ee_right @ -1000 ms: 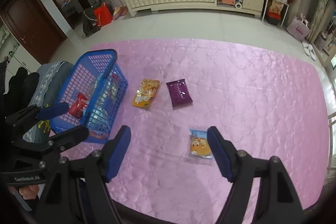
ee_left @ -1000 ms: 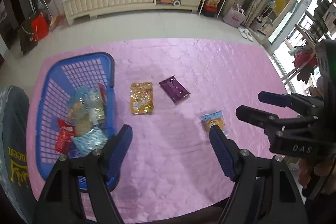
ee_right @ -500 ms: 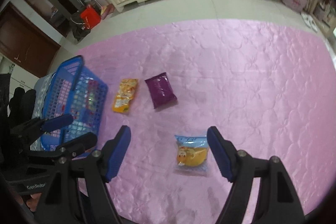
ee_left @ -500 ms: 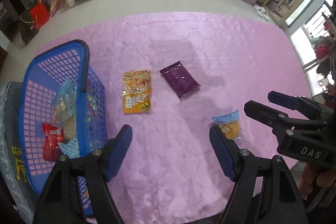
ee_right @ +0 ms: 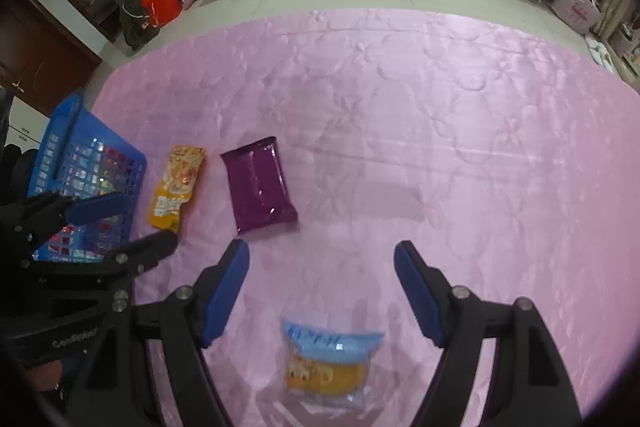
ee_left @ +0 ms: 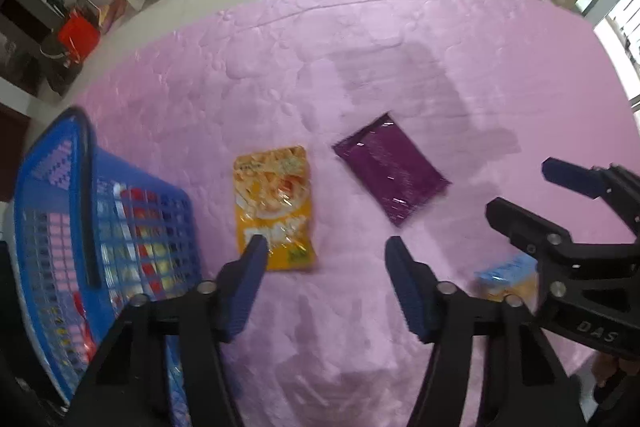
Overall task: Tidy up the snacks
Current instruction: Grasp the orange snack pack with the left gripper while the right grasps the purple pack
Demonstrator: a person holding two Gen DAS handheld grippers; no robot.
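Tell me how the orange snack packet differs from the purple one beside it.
The orange snack packet is bright and printed with a food picture and lettering; the purple packet is dark, glossy and shows no picture. The orange one lies nearer the blue basket, the purple one farther from it. The orange packet looks narrower, the purple one broader. Both lie flat on the pink quilt, outside the basket, untouched by either gripper.

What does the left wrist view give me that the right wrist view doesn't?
Only the left wrist view looks straight down the open left gripper near the orange snack packet. Only the right wrist view shows the whole blue-topped clear packet, between the open right gripper fingers. Both show the blue plastic basket and purple foil packet.
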